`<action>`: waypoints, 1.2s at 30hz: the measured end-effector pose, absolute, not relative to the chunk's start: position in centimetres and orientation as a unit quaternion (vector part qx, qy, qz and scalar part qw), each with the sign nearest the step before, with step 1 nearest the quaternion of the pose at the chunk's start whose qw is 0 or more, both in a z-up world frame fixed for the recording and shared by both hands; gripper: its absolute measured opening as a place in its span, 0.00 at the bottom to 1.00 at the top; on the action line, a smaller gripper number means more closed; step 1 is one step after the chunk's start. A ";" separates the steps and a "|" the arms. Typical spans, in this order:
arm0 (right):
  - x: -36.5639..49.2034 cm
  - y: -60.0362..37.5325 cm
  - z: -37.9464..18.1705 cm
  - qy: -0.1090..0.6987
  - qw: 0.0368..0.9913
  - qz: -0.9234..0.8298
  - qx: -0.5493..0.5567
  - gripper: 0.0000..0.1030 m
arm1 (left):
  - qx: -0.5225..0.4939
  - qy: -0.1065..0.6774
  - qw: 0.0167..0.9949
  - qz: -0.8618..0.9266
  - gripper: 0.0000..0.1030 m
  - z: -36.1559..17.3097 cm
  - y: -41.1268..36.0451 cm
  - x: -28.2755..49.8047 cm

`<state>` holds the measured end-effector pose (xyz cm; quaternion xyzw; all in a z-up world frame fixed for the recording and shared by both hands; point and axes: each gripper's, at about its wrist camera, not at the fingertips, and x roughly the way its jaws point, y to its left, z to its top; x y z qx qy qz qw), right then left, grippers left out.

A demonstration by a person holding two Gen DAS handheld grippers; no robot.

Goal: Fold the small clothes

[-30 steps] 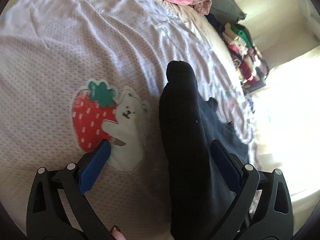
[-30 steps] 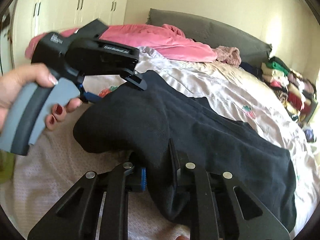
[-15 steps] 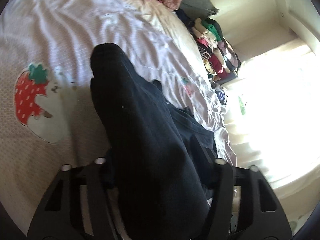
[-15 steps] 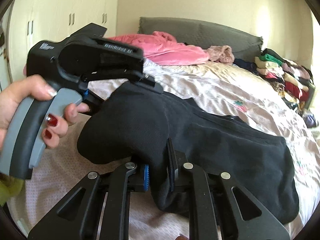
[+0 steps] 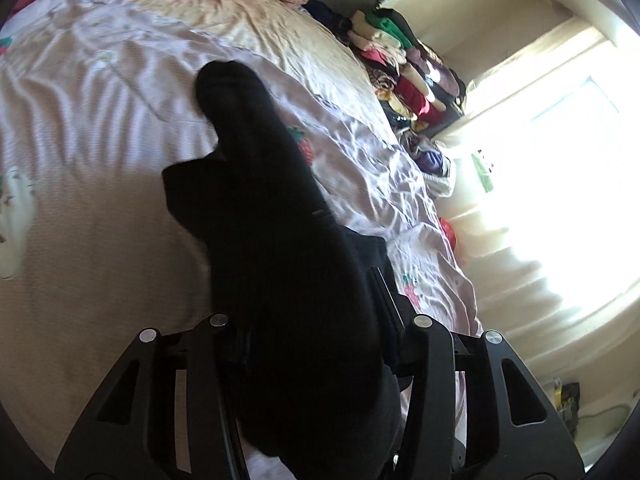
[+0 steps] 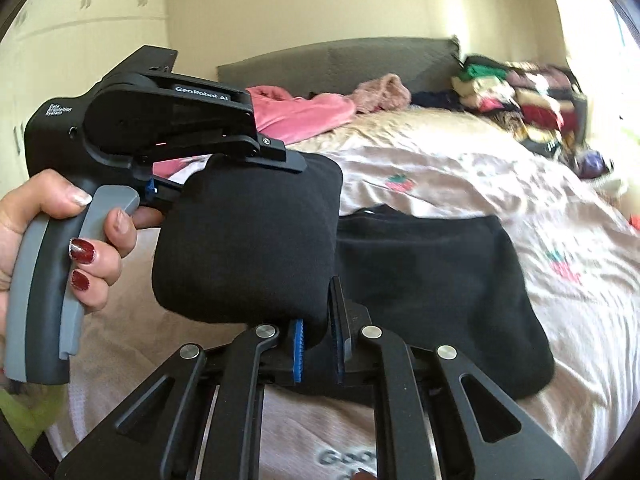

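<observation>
A black garment (image 5: 280, 260) lies across the bed, and one end of it is lifted and doubled over the flat part (image 6: 440, 280). My left gripper (image 5: 312, 312) has that raised fold (image 6: 248, 240) between its jaws, which are closing on the cloth; its pads are hidden under the fabric. In the right wrist view a hand (image 6: 92, 248) holds the left gripper (image 6: 240, 168) at the fold's far upper edge. My right gripper (image 6: 318, 332) is shut on the fold's near lower edge, its blue pads pinching the cloth.
The pale bed cover (image 5: 100, 100) with strawberry prints spreads all around. A pink garment (image 6: 304, 112) lies by the grey headboard (image 6: 340, 60). Stacked folded clothes (image 6: 520, 92) fill the far right corner. A bright window (image 5: 540, 160) lies beyond the bed's right edge.
The left jaws went from wide open to closed around the black cloth. Both grippers lifted that end and carried it rightward over the rest of the garment.
</observation>
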<state>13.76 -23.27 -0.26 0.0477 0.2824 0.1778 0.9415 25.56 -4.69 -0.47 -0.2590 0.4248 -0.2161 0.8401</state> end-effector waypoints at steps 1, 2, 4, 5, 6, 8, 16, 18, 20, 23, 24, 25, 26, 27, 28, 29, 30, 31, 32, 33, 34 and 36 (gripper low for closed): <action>13.6 -24.0 -0.4 0.282 0.942 0.173 0.056 0.09 | -0.253 0.426 0.841 -0.216 0.36 -0.4 -5.3 25.7; 13.4 -24.6 -0.5 0.282 0.943 0.169 0.060 0.08 | -0.246 0.427 0.843 -0.215 0.36 -0.5 -6.1 25.8; 13.1 -25.8 -1.0 0.288 0.941 0.161 0.073 0.08 | -0.228 0.431 0.846 -0.214 0.37 -0.8 -7.9 26.4; 13.3 -26.1 -1.3 0.291 0.940 0.159 0.079 0.08 | -0.223 0.433 0.847 -0.213 0.37 -1.0 -8.4 26.5; 13.4 -26.7 -1.6 0.299 0.937 0.154 0.092 0.08 | -0.216 0.437 0.847 -0.211 0.37 -1.3 -9.0 26.8; 13.7 -27.3 -2.1 0.308 0.933 0.149 0.110 0.08 | -0.202 0.441 0.850 -0.207 0.37 -1.6 -10.1 27.3; 13.7 -29.7 -4.1 0.343 0.915 0.123 0.172 0.09 | -0.194 0.447 0.838 -0.246 0.69 -2.3 -12.9 27.2; 13.7 -30.4 -4.9 0.357 0.907 0.114 0.193 0.12 | -0.195 0.441 0.835 -0.264 0.72 -1.8 -13.0 26.5; 13.7 -30.9 -5.2 0.363 0.902 0.108 0.206 0.16 | -0.188 0.425 0.844 -0.268 0.72 -1.0 -12.4 25.6; 12.9 -32.0 -5.1 0.363 0.900 0.095 0.223 0.21 | -0.173 0.415 0.859 -0.244 0.72 -1.0 -10.6 24.7; 12.6 -32.2 -5.0 0.361 0.900 0.093 0.227 0.23 | -0.166 0.412 0.865 -0.231 0.72 -1.2 -9.9 24.3; 12.2 -32.5 -4.9 0.357 0.900 0.090 0.232 0.29 | -0.160 0.411 0.870 -0.221 0.72 -1.3 -9.5 24.2; 11.8 -32.8 -4.6 0.350 0.902 0.090 0.235 0.35 | -0.150 0.410 0.875 -0.210 0.72 -1.6 -9.2 24.0; 11.6 -33.1 -4.3 0.343 0.904 0.093 0.237 0.40 | -0.142 0.411 0.878 -0.199 0.72 -1.9 -8.7 23.9; 11.6 -33.4 -4.0 0.338 0.905 0.097 0.239 0.52 | -0.133 0.412 0.881 -0.188 0.72 -2.4 -8.4 23.8; 11.6 -33.6 -3.8 0.334 0.905 0.106 0.239 0.64 | -0.128 0.417 0.882 -0.181 0.72 -2.9 -8.1 23.8; 11.6 -33.6 -3.5 0.331 0.906 0.111 0.239 0.68 | -0.127 0.422 0.880 -0.178 0.72 -3.4 -8.0 23.8; 11.5 -33.8 -3.3 0.328 0.907 0.112 0.239 0.70 | -0.125 0.428 0.877 -0.180 0.72 -4.0 -8.0 23.8; 11.5 -34.0 -3.2 0.326 0.908 0.113 0.240 0.70 | -0.120 0.432 0.876 -0.180 0.72 -4.5 -8.0 23.6; 11.5 -34.1 -3.1 0.325 0.907 0.117 0.240 0.70 | -0.115 0.433 0.876 -0.179 0.72 -4.8 -8.0 23.4; 11.8 -34.4 -3.1 0.327 0.906 0.118 0.243 0.70 | -0.105 0.434 0.877 -0.179 0.72 -5.2 -8.2 23.2; 12.6 -35.2 -2.9 0.331 0.900 0.124 0.256 0.71 | -0.094 0.436 0.877 -0.180 0.72 -5.7 -8.5 22.8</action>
